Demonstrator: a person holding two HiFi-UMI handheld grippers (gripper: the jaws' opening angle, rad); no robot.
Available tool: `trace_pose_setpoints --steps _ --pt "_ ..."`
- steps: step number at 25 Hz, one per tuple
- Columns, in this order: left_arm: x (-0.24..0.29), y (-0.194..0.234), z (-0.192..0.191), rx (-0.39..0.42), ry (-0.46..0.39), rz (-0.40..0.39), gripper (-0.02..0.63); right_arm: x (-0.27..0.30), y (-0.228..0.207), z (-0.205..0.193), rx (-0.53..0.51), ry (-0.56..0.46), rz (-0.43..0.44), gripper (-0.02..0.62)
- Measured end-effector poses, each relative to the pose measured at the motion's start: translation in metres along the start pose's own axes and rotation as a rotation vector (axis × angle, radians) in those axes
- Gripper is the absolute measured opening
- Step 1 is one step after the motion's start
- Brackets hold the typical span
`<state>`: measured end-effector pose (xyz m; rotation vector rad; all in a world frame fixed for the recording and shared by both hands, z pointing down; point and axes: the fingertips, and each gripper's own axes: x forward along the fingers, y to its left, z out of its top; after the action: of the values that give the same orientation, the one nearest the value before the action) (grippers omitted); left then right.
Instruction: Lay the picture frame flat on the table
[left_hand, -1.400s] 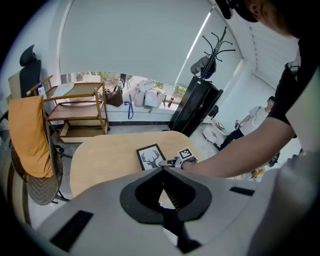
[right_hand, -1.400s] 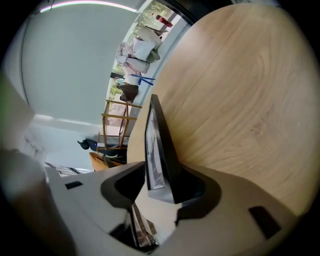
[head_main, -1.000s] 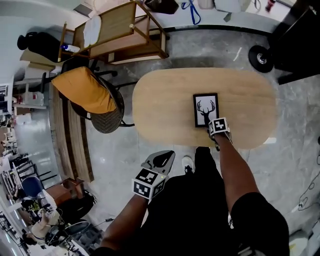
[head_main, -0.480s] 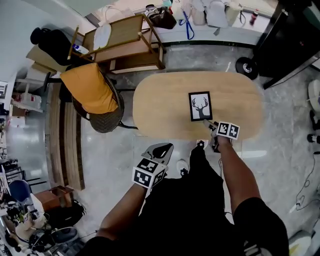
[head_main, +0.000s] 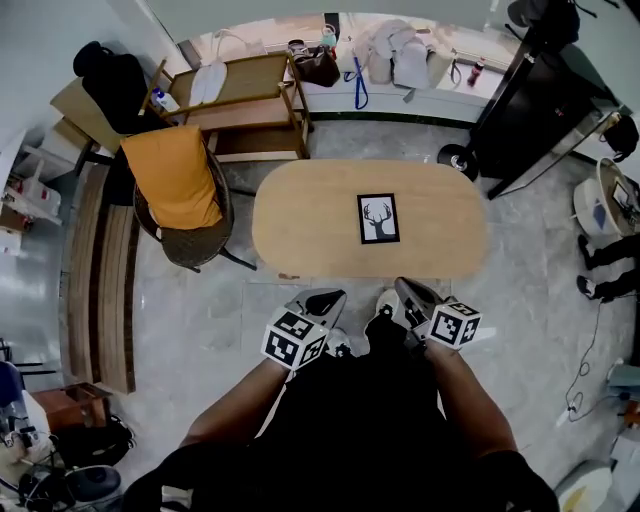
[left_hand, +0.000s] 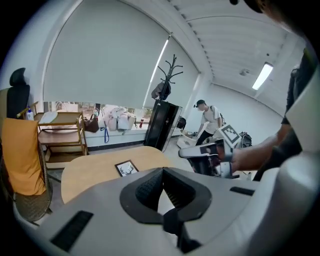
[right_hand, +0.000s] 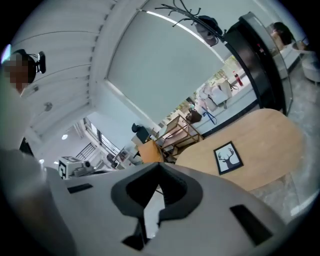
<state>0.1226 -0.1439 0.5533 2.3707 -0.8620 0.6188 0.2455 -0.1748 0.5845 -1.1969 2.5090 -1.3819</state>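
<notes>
Head view first: what sits nearest us?

Our two grippers, held low by our legs and short of the worktop (head_main: 300, 225). Our left gripper (head_main: 330, 299) has its jaws together and empty. Our right gripper (head_main: 405, 290) has its jaws closing to meet on nothing.

And farther out?

The picture frame (head_main: 378, 218) lies flat, deer print up, near the middle of the oval wooden worktop, well apart from both grippers.

Office-like workroom, oval wooden table (head_main: 300, 220) on a pale stone floor (head_main: 540, 300), wide roller blind (left_hand: 100, 65), ceiling strip light (left_hand: 262, 76), coat stand (left_hand: 167, 75), wooden shelf trolley (head_main: 240, 90), orange-draped chair (head_main: 180, 180), bags (head_main: 395, 60) along the wall.
</notes>
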Motion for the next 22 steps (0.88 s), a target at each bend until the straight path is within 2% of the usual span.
trace_pose_setpoints --steps 2,4,7,10,16,22 --pt "0.002 -0.006 0.004 -0.008 -0.006 -0.014 0.0 -0.015 0.028 -0.002 -0.028 0.006 0.026 0.002" --pt "0.001 -0.011 0.011 -0.014 -0.023 -0.02 0.0 -0.024 0.045 -0.004 -0.101 0.021 0.026 0.0" --pt "-0.001 -0.015 0.02 -0.007 -0.054 -0.016 0.0 -0.032 0.053 -0.002 -0.272 0.059 -0.011 0.0" --pt "0.001 -0.022 0.021 -0.021 -0.057 -0.004 0.0 -0.041 0.051 0.006 -0.374 0.082 -0.052 0.0" --pt "0.016 -0.039 0.016 0.029 -0.035 0.074 0.0 -0.071 0.043 0.016 -0.437 0.138 -0.039 0.0" --pt "0.036 -0.07 0.032 0.039 -0.052 0.08 0.0 -0.096 0.031 0.034 -0.455 0.139 0.004 0.0"
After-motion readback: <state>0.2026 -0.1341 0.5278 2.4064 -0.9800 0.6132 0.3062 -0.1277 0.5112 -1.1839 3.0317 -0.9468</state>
